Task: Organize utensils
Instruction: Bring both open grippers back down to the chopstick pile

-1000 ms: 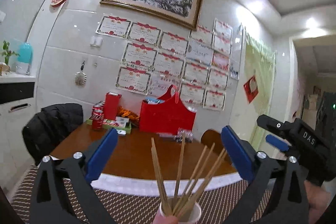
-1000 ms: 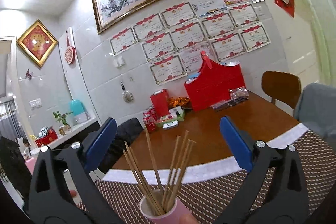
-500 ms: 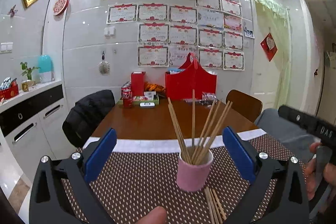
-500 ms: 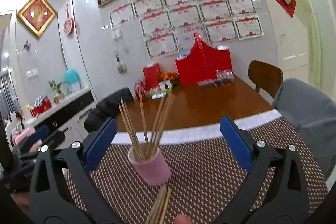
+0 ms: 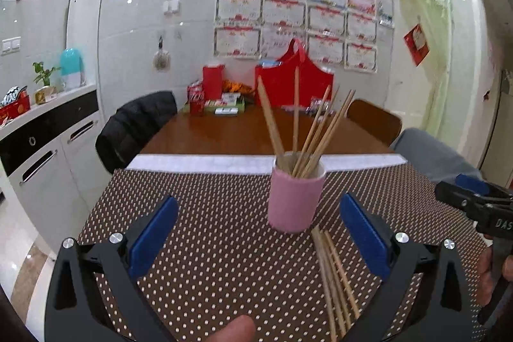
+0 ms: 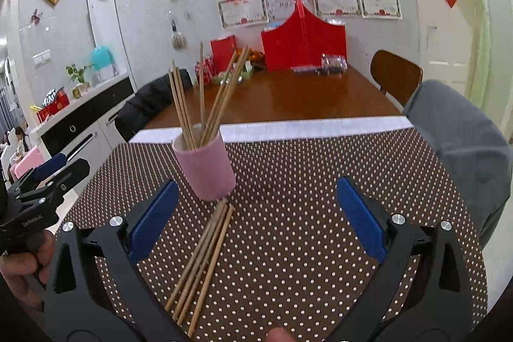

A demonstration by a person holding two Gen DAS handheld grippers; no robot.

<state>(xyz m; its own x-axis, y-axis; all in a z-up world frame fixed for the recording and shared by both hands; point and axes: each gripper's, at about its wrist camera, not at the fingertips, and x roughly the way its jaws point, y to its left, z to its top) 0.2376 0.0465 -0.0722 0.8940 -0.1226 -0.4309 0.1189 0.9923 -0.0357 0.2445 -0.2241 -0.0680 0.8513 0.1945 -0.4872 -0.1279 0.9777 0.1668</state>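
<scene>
Gaping wide and empty, both the left gripper (image 5: 258, 233) and right gripper (image 6: 256, 215) hang over the mat (image 6: 288, 169). Several chopsticks stand in the pink cup (image 6: 206, 169); perhaps five loose sticks (image 6: 202, 262) just before it remain unsorted.

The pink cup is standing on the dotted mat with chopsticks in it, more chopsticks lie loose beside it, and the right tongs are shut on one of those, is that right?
Not quite. The right tongs are open and hold nothing, as the right wrist view shows. The rest stands: the pink cup is upright on the dotted mat with chopsticks in it, and loose chopsticks lie beside it.
</scene>
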